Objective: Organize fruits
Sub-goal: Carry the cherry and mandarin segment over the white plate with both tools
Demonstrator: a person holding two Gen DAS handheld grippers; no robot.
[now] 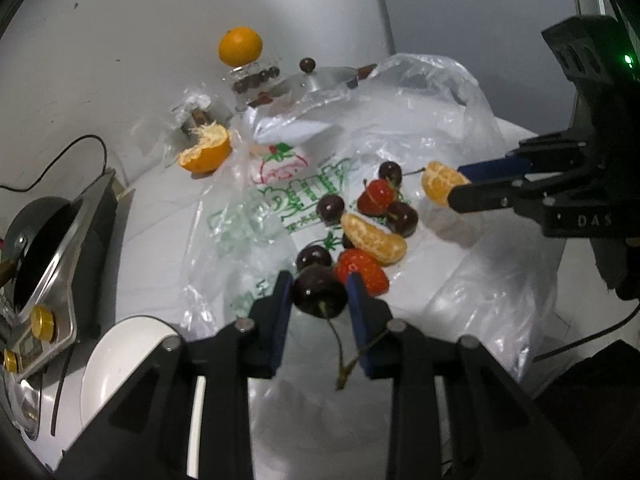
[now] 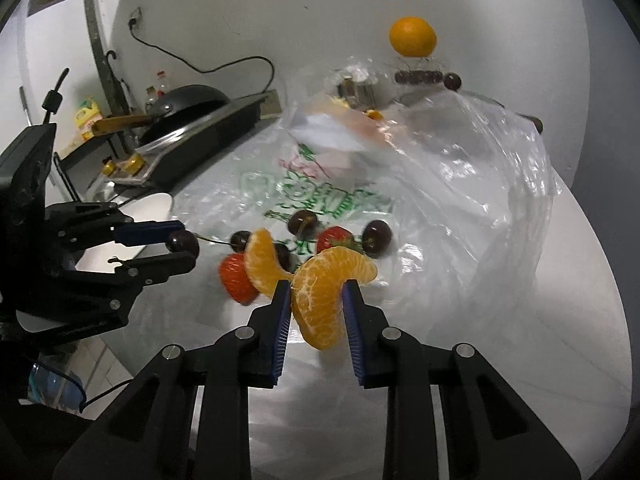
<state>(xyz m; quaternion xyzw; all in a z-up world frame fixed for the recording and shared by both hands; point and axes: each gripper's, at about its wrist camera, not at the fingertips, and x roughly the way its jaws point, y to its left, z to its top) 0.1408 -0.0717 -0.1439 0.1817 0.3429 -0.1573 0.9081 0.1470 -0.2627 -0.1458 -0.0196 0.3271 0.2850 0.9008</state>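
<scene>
The white counter carries everything here, and spread over it ahead of both grippers lies the crumpled clear plastic bag with green print, the biggest thing on it. To the left gripper's near left sits a white bowl, only its rim and part of its inside showing, and farther left a dark pan rests on a steel stove. Far ahead of the grippers a whole orange perches on a glass jar, with a half-peeled orange lower and nearer. On the bag, just beyond the left gripper's tips, lies the loose pile: two strawberries, several dark cherries and one orange segment. The right gripper pinches a cluster of peeled orange segments between its blue pads, lifted clear of the bag. The left gripper pinches a single cherry, its stem trailing back between the fingers. So the step in hand looks like sorting by kind, each gripper carrying one piece off the pile. The next move probably calls for swinging the cherry left and down over the bowl, easing the fingers apart low enough that it does not bounce out, and finding a separate spot for the segments; which container they belong in I cannot tell.
</scene>
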